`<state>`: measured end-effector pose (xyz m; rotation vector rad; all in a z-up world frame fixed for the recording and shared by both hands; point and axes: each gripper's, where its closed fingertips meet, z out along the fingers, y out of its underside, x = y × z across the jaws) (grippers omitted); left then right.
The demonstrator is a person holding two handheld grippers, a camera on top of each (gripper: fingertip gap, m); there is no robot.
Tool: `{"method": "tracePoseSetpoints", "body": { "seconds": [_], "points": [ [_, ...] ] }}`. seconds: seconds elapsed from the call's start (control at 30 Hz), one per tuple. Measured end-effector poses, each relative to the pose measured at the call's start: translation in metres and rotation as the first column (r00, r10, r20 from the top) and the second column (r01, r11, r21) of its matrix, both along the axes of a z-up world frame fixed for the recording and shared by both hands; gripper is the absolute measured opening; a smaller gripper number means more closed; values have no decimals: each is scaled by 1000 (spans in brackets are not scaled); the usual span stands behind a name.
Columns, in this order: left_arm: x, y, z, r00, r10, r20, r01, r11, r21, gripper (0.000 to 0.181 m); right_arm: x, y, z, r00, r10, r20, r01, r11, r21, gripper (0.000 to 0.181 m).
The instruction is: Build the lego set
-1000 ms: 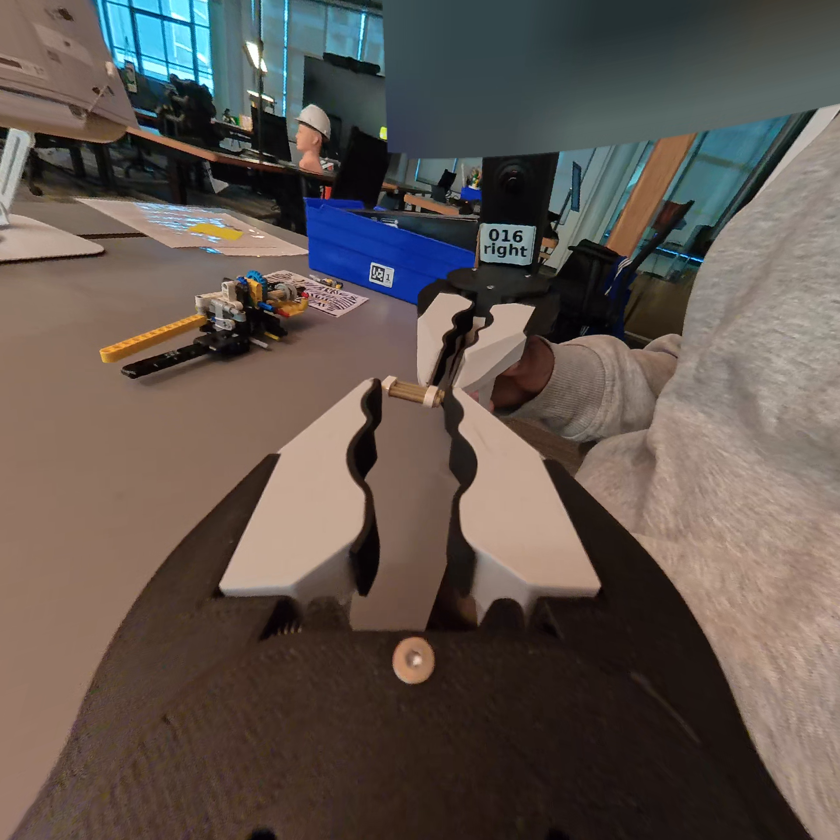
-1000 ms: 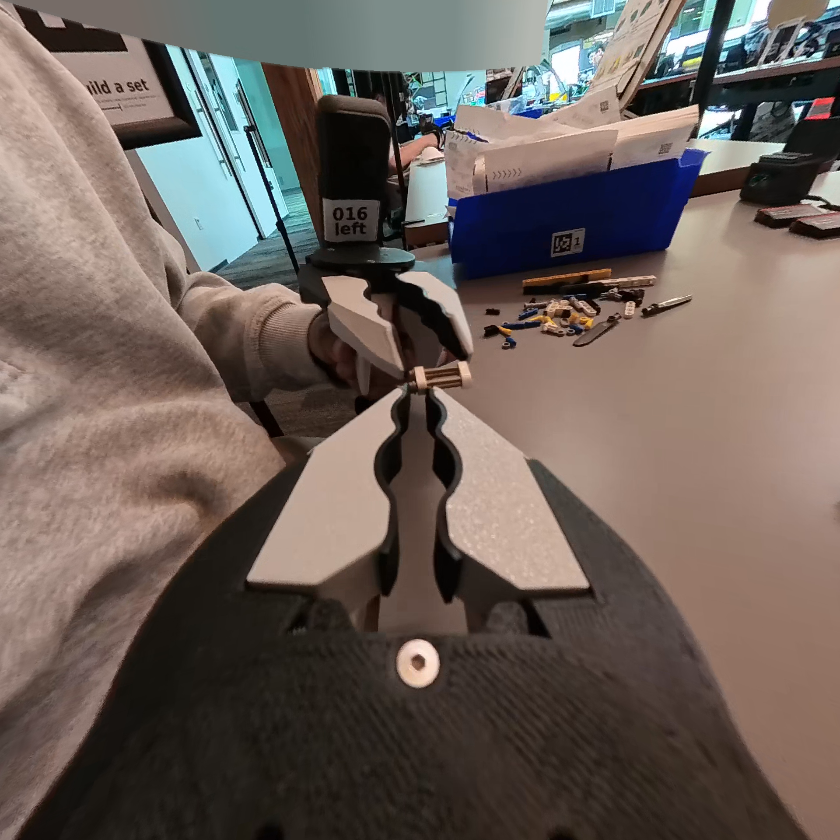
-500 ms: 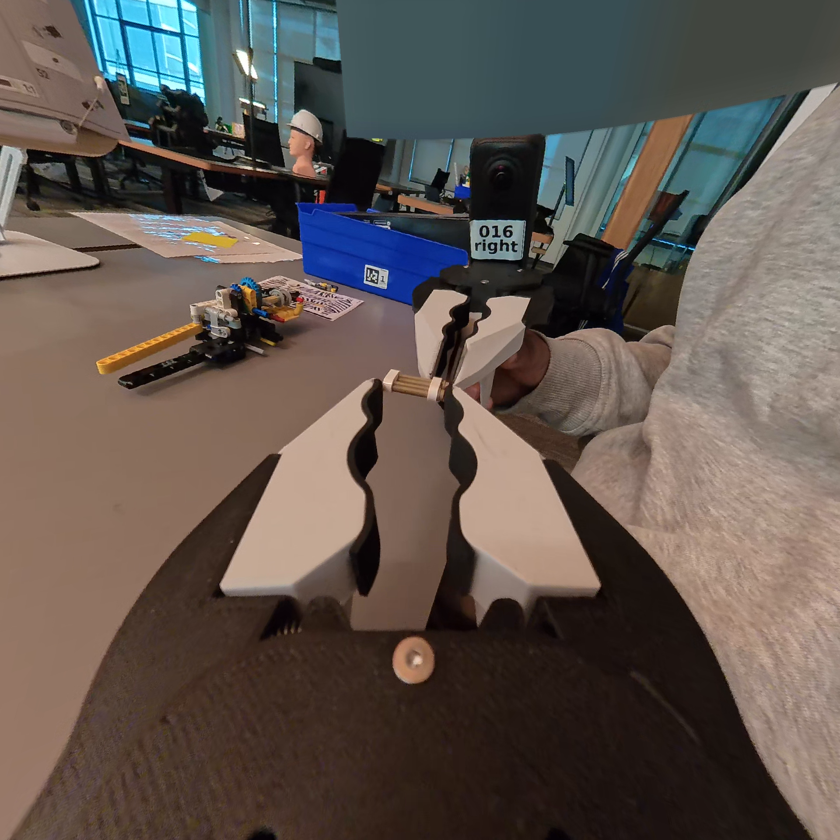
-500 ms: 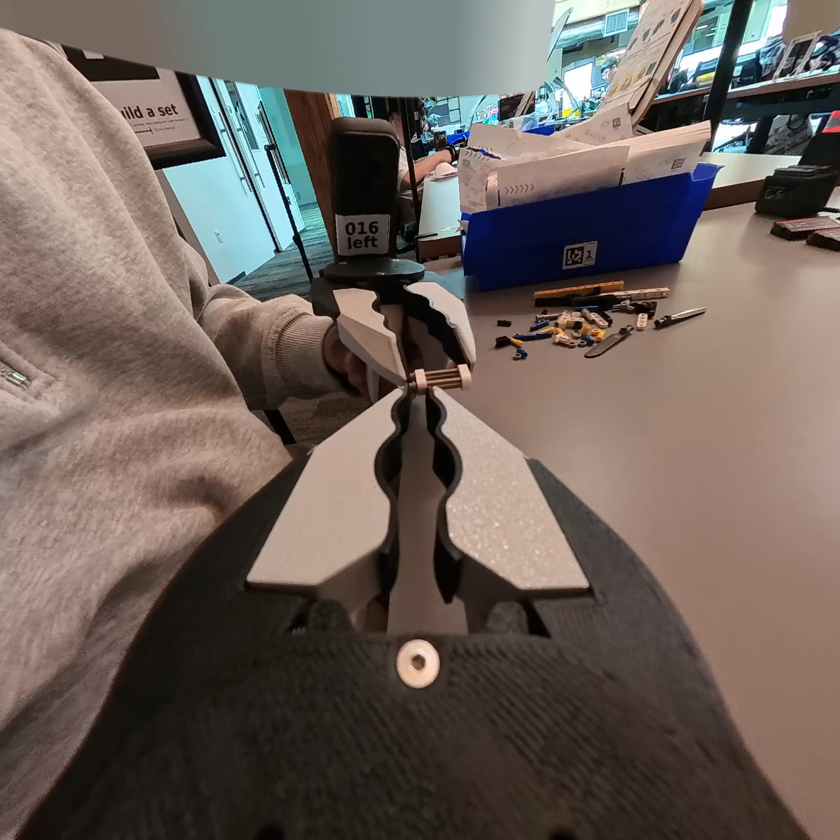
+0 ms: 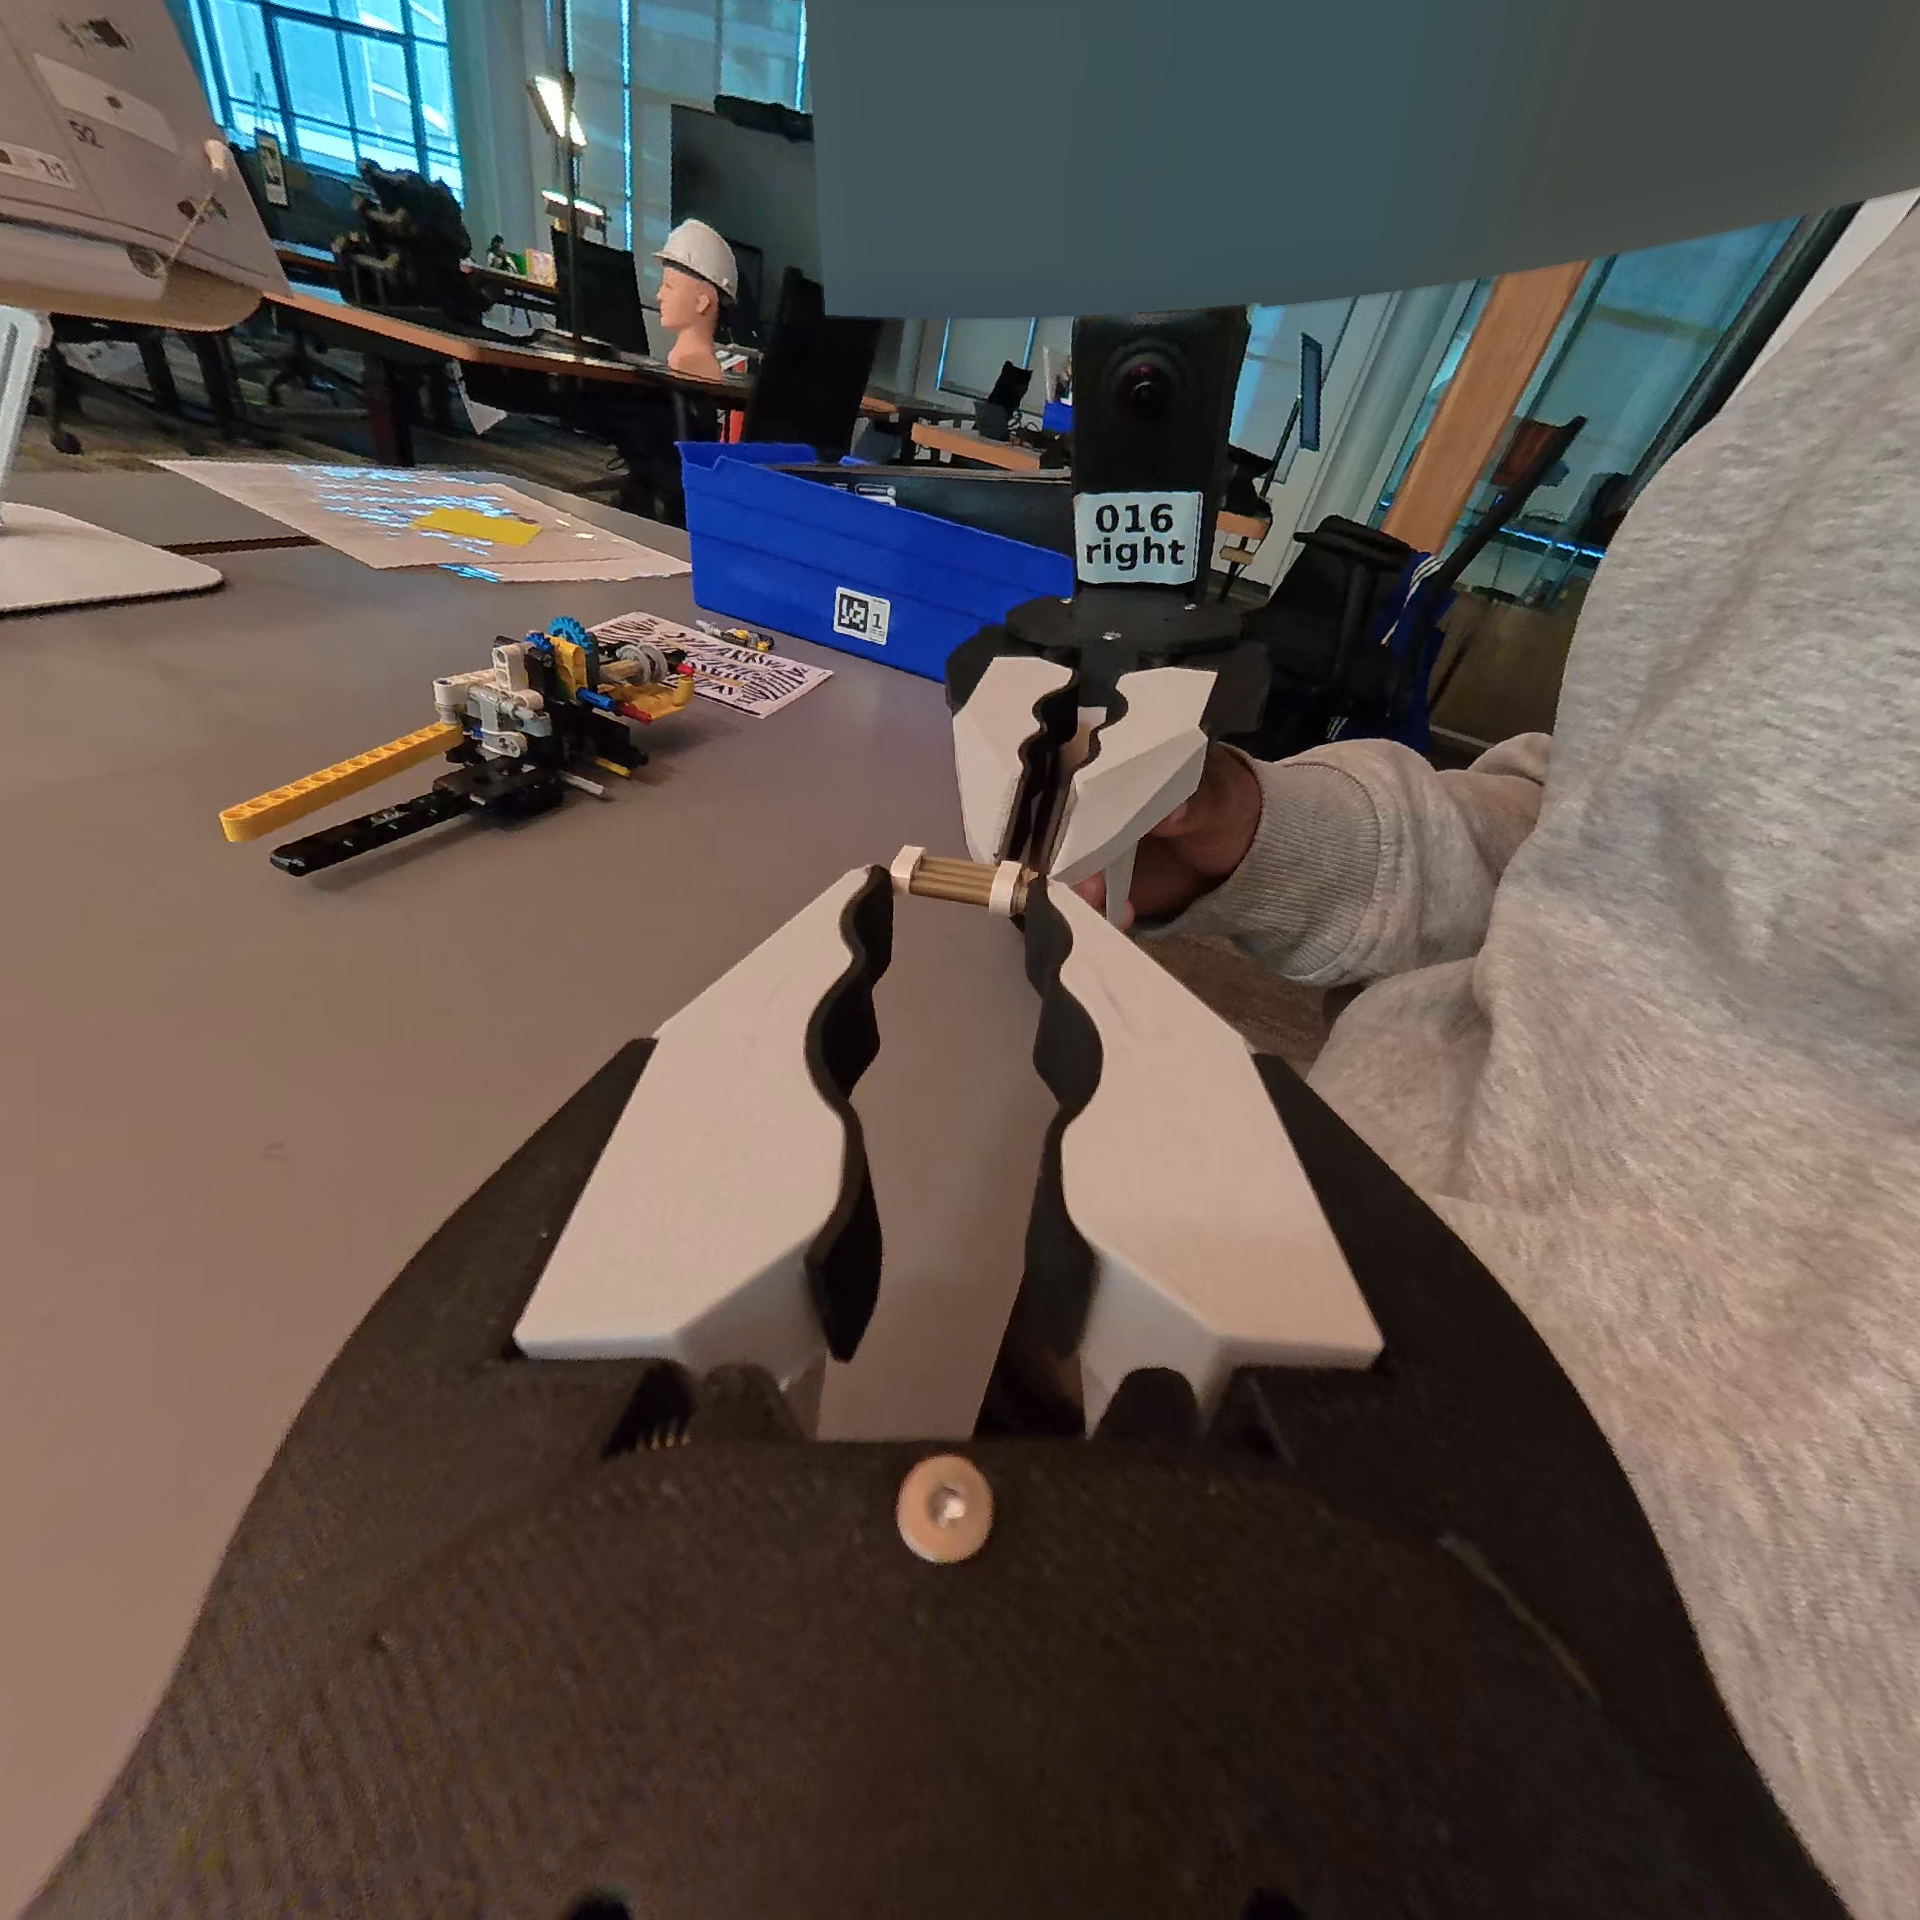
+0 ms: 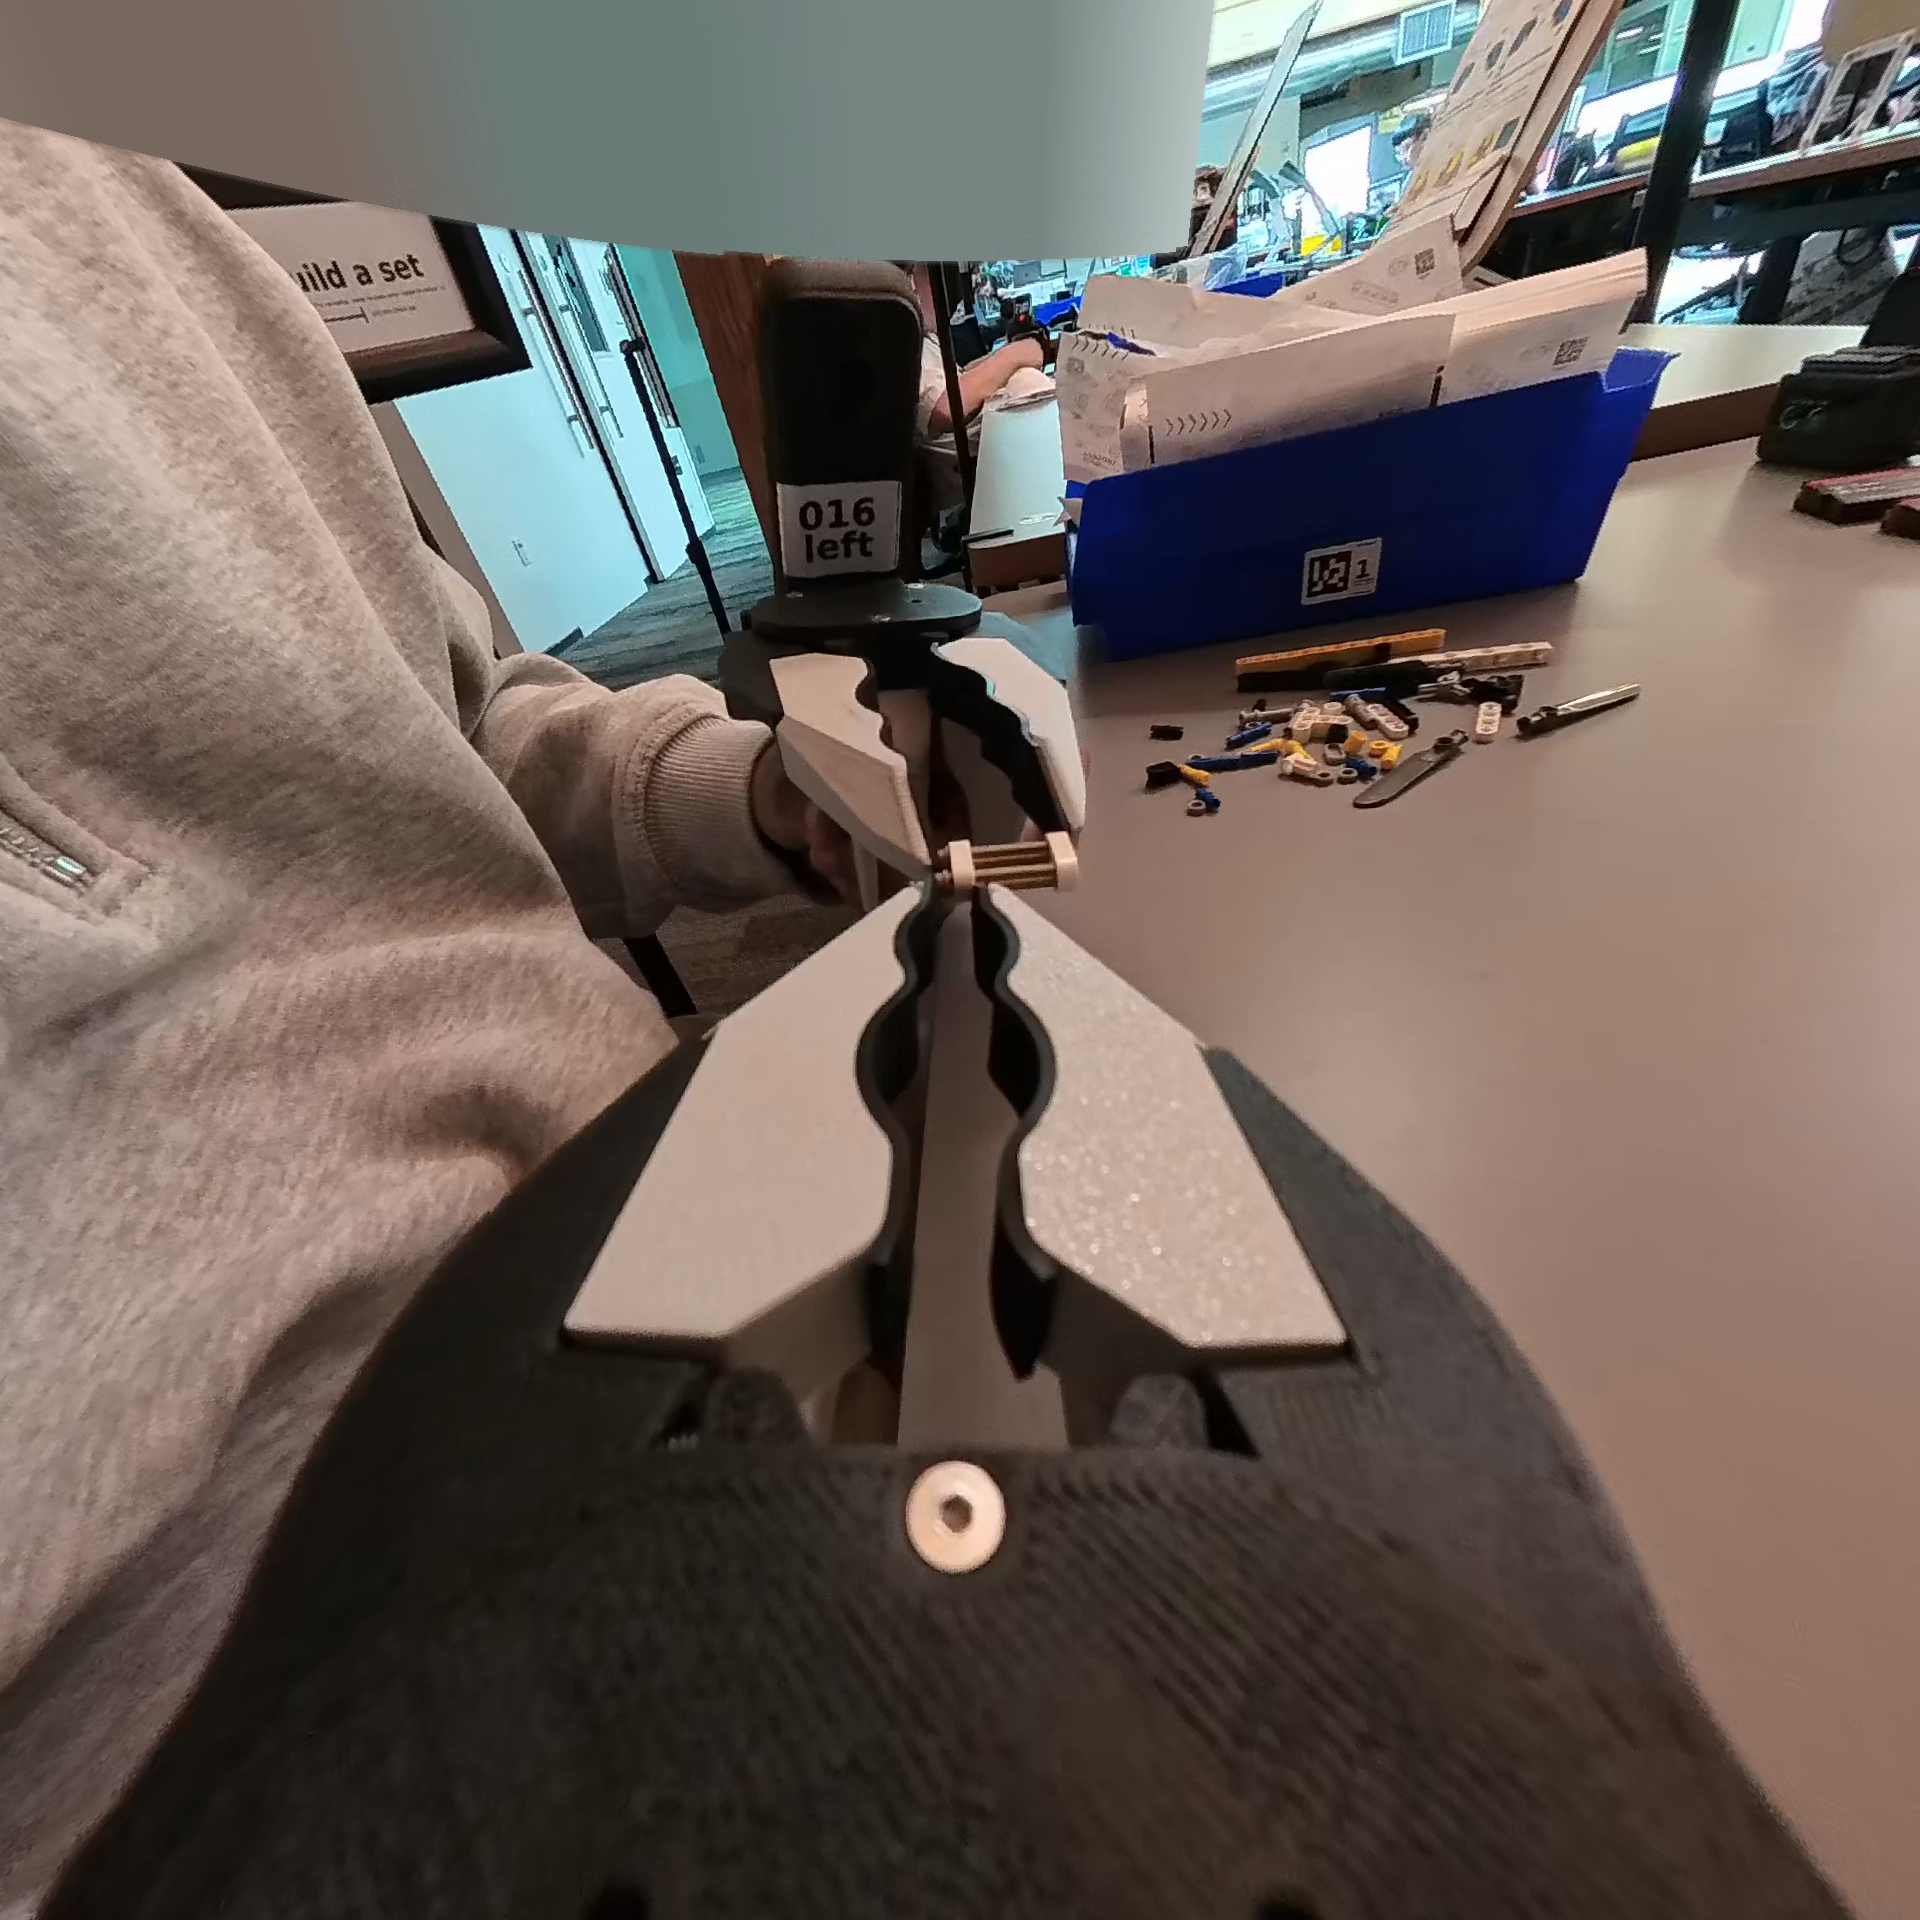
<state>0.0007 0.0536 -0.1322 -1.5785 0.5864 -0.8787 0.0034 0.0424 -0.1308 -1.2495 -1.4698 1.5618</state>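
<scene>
Change since a second ago: the two grippers stay tip to tip over the near table edge with the same small part between them; the right gripper's body now stands a little higher and more upright in the left wrist view, and the part sits level across the left fingertips
Left gripper point(image 5: 958, 902): fingers spread just wide enough to span the part, pinching it lengthwise, one white end cap against each tip
Right gripper point(image 6: 948, 891): fingers drawn nearly together, a thin slit between the tips; they meet the end of the part nearest the person, but whether they squeeze its stub or only touch it I cannot tell
Small part point(image 5: 960, 885): a short tan ribbed cylinder with white collars at both ends, held in the air above the grey table point(image 5: 312, 1039), close to the person's grey sleeve point(image 5: 1382, 862)
Same part, right wrist view point(image 6: 1006, 862): lies crosswise just beyond the right gripper's tips, clamped in the far left gripper point(image 6: 1006, 847)
Partly built model point(image 5: 520, 727): rests on the table, far left of the left gripper, with a yellow beam point(image 5: 338, 781) and a black beam point(image 5: 379, 828) sticking out toward the near left; well apart from both grippers
Loose lego pieces point(image 6: 1351, 727): scattered on the table to the far right, just in front of a blue bin point(image 6: 1351, 530) stuffed with paper bags
Printed sheet point(image 5: 717, 665): lies flat just behind the model
</scene>
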Motion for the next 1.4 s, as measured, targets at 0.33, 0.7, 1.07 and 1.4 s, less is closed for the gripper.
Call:
{"method": "tracePoseSetpoints", "body": {
  "seconds": [0.33,0.7,1.07,1.4],
  "points": [
    [1,-2,4,1000,-10,19,10,1000,3,24,0,0,4,1000,1,-25,-1,1000,-1,8],
    [3,-4,6,1000,-20,14,20,999,25,23,-4,6,4,998,-54,-27,55,998,43,26],
    [2,-3,4,1000,-11,6,11,1000,20,23,-5,9,3,996,-84,-35,88,989,117,26],
    [3,-4,2,1000,-18,12,18,1000,3,23,-3,9,2,995,-89,-36,93,983,155,26]
  ]
}}
